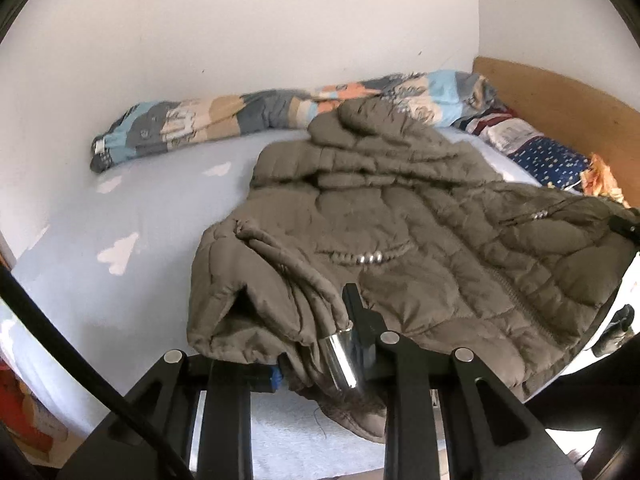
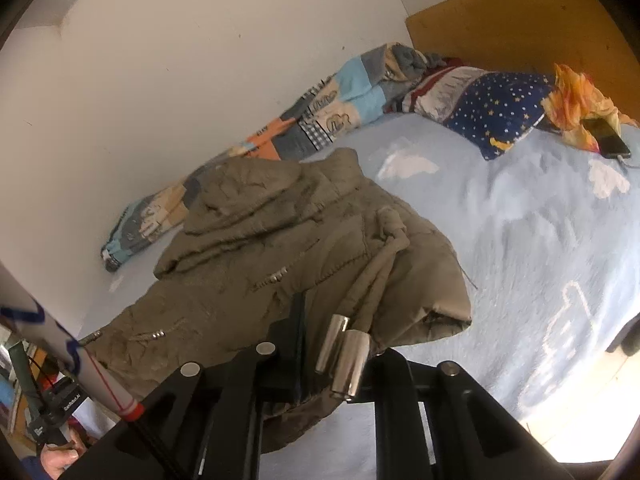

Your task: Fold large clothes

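An olive quilted hooded jacket lies on the light blue bed sheet, hood toward the wall. My left gripper is shut on the jacket's bunched left hem and sleeve at the near edge. In the right wrist view the jacket lies the same way, and my right gripper is shut on its near right hem, by the cord with silver toggles. Both grips lift the near edge slightly off the bed.
A rolled patchwork blanket lies along the white wall. A starry blue pillow, an orange cloth and a phone on a cable sit by the wooden headboard. The bed sheet stretches to the right.
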